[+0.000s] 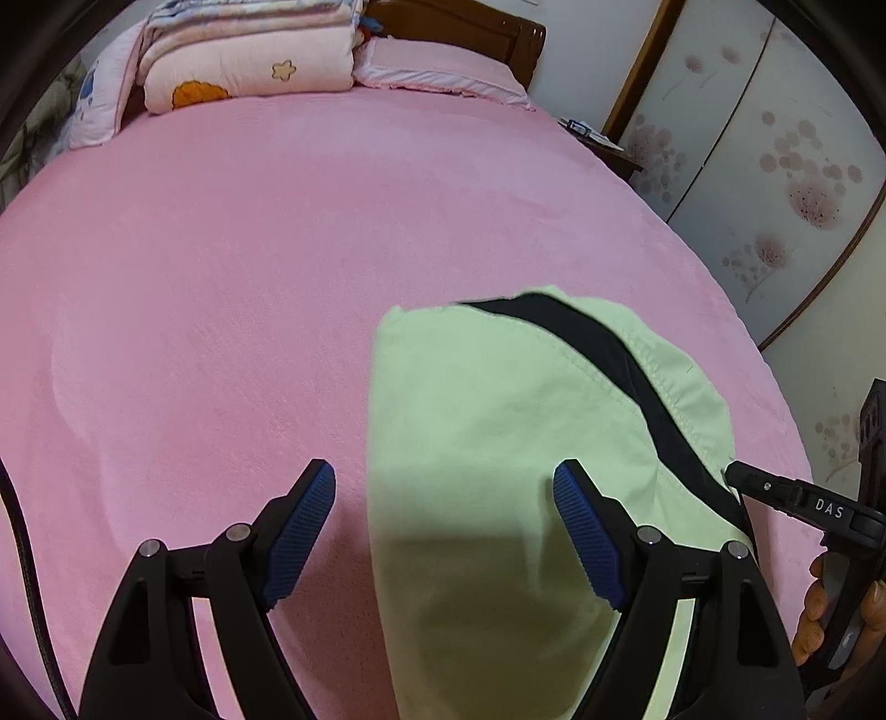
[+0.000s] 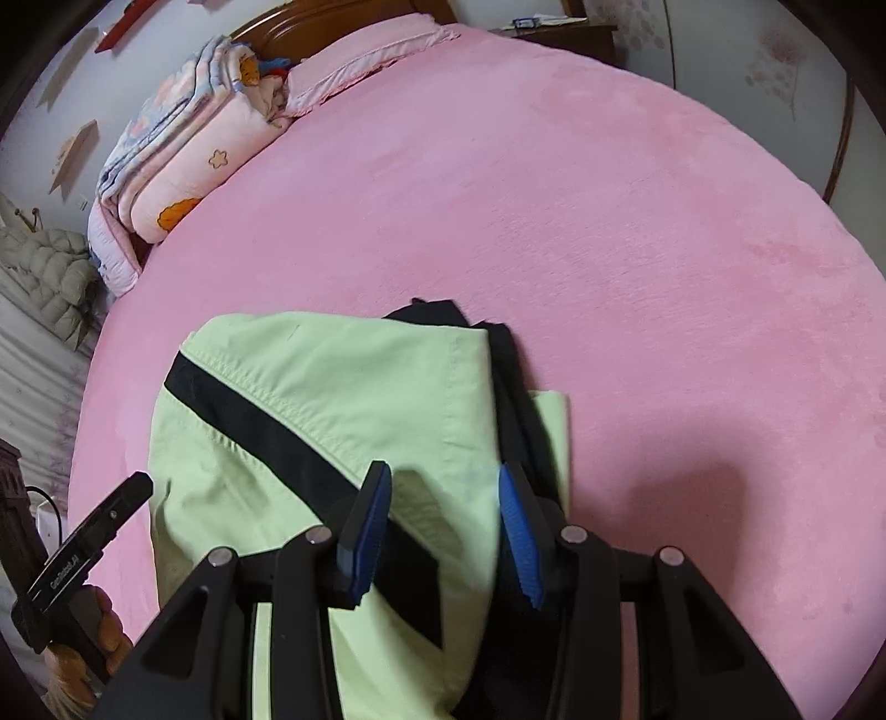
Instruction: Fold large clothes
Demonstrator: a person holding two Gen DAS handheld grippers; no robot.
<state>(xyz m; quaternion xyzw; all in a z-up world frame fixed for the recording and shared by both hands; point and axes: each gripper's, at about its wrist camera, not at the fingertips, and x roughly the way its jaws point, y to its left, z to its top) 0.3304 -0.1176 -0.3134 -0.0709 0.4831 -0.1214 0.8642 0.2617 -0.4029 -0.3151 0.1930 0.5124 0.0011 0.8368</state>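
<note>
Both hand-held grippers hang low over the bed, pointing toward the headboard. Left black two-finger gripper with blue ribbed pads [image 1: 444, 529] has its jaws spread wide, straddling the near left edge of the garment with nothing between the pads; its right finger lies over the cloth, its left over bare sheet. Right black two-finger gripper with blue ribbed pads [image 2: 446, 534] has its jaws about half apart, poised over the garment's right side where a black stripe runs between the fingers; whether the pads touch the cloth cannot be told. A hand [image 1: 830, 615] grips that tool's handle at the edge of the left view.

Beneath them a wide pink plush bed sheet [image 1: 249, 288] covers the whole bed, backed by a brown wooden headboard [image 1: 470, 25]. White sliding wardrobe doors printed with pale flowers [image 1: 775, 166] stand along the right side.

On the sheet's near part lies the pale green folded garment with a black diagonal stripe [image 2: 343, 387], black fabric showing under its right edge. At the head of the bed sit a folded pink cartoon-print quilt [image 1: 243, 61], a flat pink pillow [image 1: 443, 69] beside it, and a dark bedside table [image 2: 559, 33] in the corner
</note>
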